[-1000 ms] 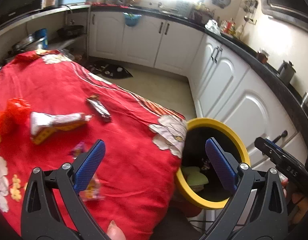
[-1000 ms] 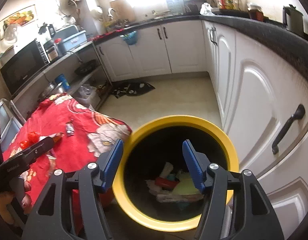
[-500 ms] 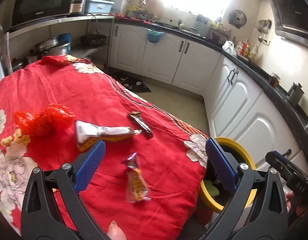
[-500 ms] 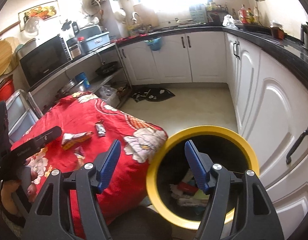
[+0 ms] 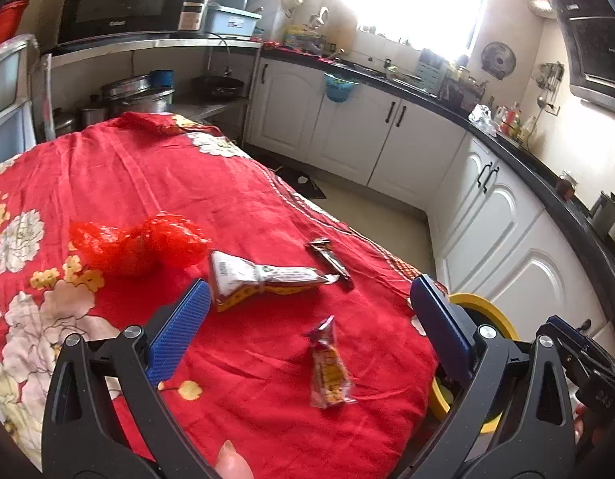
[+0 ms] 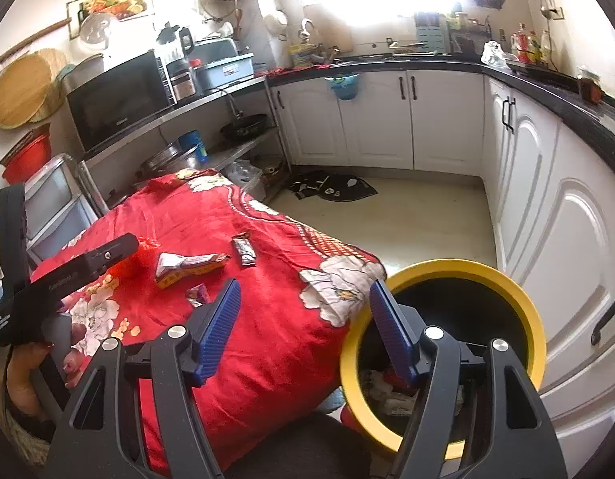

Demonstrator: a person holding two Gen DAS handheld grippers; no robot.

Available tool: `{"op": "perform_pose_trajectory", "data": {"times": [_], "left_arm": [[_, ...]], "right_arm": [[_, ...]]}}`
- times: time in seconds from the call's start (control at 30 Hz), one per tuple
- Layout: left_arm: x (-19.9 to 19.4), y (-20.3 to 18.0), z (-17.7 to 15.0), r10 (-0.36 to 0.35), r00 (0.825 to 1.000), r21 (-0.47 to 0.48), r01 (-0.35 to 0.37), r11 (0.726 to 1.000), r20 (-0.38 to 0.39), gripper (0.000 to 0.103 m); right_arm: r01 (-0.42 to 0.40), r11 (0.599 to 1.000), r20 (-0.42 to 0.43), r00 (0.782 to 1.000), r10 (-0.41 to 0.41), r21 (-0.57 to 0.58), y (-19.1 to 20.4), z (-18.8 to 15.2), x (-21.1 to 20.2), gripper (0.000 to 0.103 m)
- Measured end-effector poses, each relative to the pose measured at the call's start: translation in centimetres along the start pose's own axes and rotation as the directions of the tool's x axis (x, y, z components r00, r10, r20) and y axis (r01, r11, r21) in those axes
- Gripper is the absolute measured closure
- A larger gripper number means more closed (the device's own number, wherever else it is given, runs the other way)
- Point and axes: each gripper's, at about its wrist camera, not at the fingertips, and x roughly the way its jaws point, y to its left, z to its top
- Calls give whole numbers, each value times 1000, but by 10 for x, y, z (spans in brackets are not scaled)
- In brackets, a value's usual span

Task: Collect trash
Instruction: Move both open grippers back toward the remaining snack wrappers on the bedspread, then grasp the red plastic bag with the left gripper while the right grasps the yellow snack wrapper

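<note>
Trash lies on a red flowered tablecloth [image 5: 147,183]. A small orange snack packet [image 5: 327,365] lies nearest, also in the right wrist view [image 6: 198,294]. A white-and-yellow wrapper [image 5: 263,279] [image 6: 187,265], a dark bar wrapper [image 5: 330,261] [image 6: 244,250] and a crumpled red net bag [image 5: 135,241] lie farther on. A yellow-rimmed black bin [image 6: 503,279] with trash inside stands at the table's right end. My left gripper [image 5: 307,323] is open and empty above the snack packet. My right gripper [image 6: 305,325] is open and empty over the gap between table and bin.
White kitchen cabinets [image 6: 546,207] run along the back and right with a black counter [image 5: 507,147]. A microwave [image 6: 119,99] sits on a shelf at the left. A dark mat [image 6: 335,185] lies on the floor. The other hand-held gripper shows at the left [image 6: 68,271].
Both grippers have swung left from the bin toward the table. The bin has slid to the right edge of the left view. More of the trash on the cloth has come into view.
</note>
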Motion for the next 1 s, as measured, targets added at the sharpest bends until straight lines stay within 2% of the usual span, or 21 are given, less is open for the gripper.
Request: {"op": "perform_pose_trajectory", "data": {"times": [0.5, 1.0], "left_arm": [[1, 52, 8, 74, 997, -88, -73, 993, 10, 11], [17, 105, 5, 156, 988, -192, -157, 969, -21, 11]], "right_arm": [[-57, 994, -42, 998, 53, -96, 41, 7, 31, 38], [-125, 977, -151, 984, 99, -171, 81, -10, 75, 38]]}}
